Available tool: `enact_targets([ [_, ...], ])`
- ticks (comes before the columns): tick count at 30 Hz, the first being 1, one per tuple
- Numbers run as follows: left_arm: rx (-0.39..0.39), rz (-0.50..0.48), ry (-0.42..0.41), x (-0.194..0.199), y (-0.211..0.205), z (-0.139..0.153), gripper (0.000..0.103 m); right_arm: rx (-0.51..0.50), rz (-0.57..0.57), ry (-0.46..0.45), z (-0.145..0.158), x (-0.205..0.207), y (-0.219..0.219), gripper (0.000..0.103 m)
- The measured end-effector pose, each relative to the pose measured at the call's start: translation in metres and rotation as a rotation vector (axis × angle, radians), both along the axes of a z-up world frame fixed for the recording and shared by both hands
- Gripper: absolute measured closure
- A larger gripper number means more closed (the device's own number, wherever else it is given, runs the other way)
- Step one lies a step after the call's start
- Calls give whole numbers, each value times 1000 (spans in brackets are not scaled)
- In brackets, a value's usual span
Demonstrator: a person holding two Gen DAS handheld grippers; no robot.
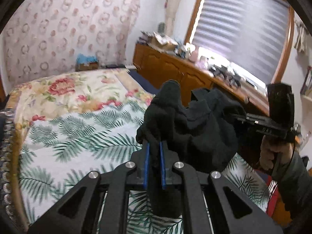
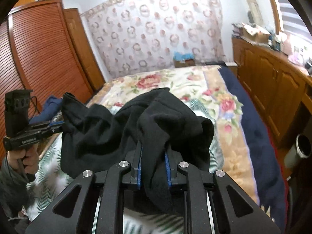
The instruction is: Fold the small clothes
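Both grippers hold one black garment (image 1: 197,128) in the air above the bed (image 1: 78,128). Left gripper (image 1: 154,150): blue-padded fingers (image 1: 146,161) clamped on a bunched edge of the cloth, a fold passing between the pads and hanging below them, with a tuft standing up beyond the tips. Right gripper (image 2: 154,156): fingers (image 2: 167,167) likewise closed on a thick fold of the garment, cloth filling the gap and trailing down toward the camera. From the left wrist view the right gripper appears at the far side of the cloth, its fingers buried in the fabric, the person's hand (image 1: 273,154) around the handle. From the right wrist view the left gripper pinches the opposite corner, the other hand (image 2: 27,158) on its grip. The garment sags between the two holds in loose, bunched folds; it is not spread flat. The bed carries a fern-print sheet (image 2: 48,193) nearer the grippers and a floral blanket (image 2: 156,81) farther back. Wooden cabinets (image 2: 273,81) run along one side of the bed, a slatted wardrobe (image 2: 39,48) along the other. Frames are slightly blurred.
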State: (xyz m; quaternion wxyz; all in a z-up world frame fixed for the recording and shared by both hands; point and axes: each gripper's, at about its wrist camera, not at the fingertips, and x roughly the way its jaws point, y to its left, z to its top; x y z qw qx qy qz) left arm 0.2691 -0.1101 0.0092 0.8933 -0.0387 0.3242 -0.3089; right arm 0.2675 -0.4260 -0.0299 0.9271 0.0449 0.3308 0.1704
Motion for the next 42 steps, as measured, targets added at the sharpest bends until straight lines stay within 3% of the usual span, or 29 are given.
enact_targets([
  [9,-17,141,-126,-35,82,49,96,-17,120,-89,40,19,64,88],
  [15,-31,329,-196,-65,167,71,96,-36,280,-178,76,47,144,88],
  [20,-44,478,-239,-89,230,80,96,-60,428,-256,100,65,235,88],
  [23,-56,556,-231,-102,263,69,96,-74,511,-270,106,72,288,88],
  [27,-78,662,-161,-115,302,29,96,-122,614,-257,102,88,364,89],
  [30,-114,726,-99,-126,325,-5,97,-182,696,-243,89,99,423,89],
  [33,-105,758,-61,-131,321,-27,97,-293,774,-269,63,99,484,89],
  [38,-62,799,-6,-127,319,-46,96,-350,758,-217,27,114,524,87],
  [42,-33,813,-11,-130,317,-48,96,-306,640,-173,25,132,510,71],
])
